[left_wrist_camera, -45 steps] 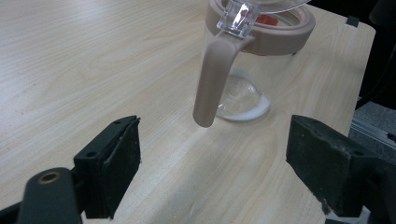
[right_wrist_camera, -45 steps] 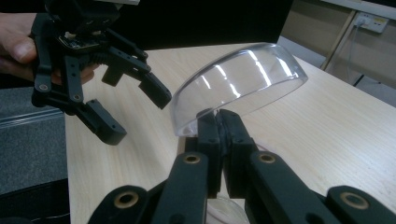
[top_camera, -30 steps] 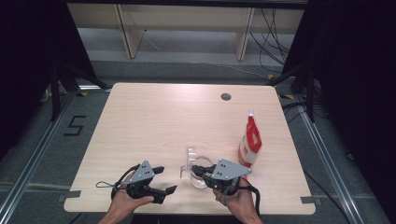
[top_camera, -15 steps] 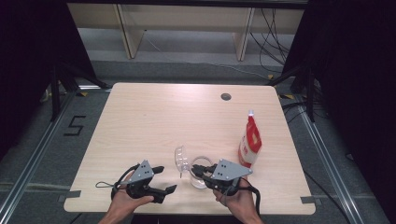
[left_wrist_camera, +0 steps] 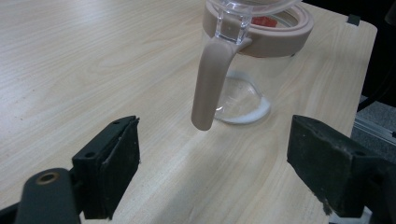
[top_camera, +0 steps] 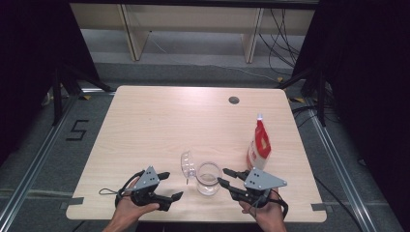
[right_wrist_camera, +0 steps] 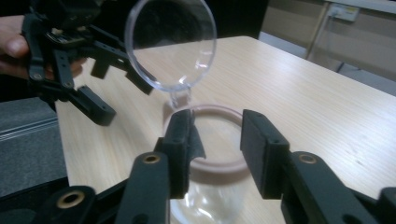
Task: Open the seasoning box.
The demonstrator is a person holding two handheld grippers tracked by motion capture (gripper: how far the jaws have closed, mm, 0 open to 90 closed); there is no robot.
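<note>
A clear jar (top_camera: 208, 179) with a pinkish rim (right_wrist_camera: 212, 110) stands near the table's front edge. Its round clear lid (top_camera: 186, 164) is hinged up and leans to the left. My right gripper (top_camera: 223, 176) sits just right of the jar. Its jaws have just been opening and grip nothing; in the right gripper view the rim lies beyond the gap of the right gripper (right_wrist_camera: 217, 140). My left gripper (top_camera: 173, 184) rests left of the jar, wide open and empty. The left gripper (left_wrist_camera: 212, 158) faces the jar (left_wrist_camera: 243, 88) and its hanging beige clasp (left_wrist_camera: 209, 84).
A red and white pouch (top_camera: 258, 145) stands upright behind and to the right of the right gripper. A dark round grommet (top_camera: 234, 100) sits in the table (top_camera: 159, 125) near its far edge. The front edge runs just beneath both hands.
The jar's lid has swung up and over to the left and now stands open. My right gripper has drawn back to the right of the jar with its jaws parted. The left gripper kept still.
</note>
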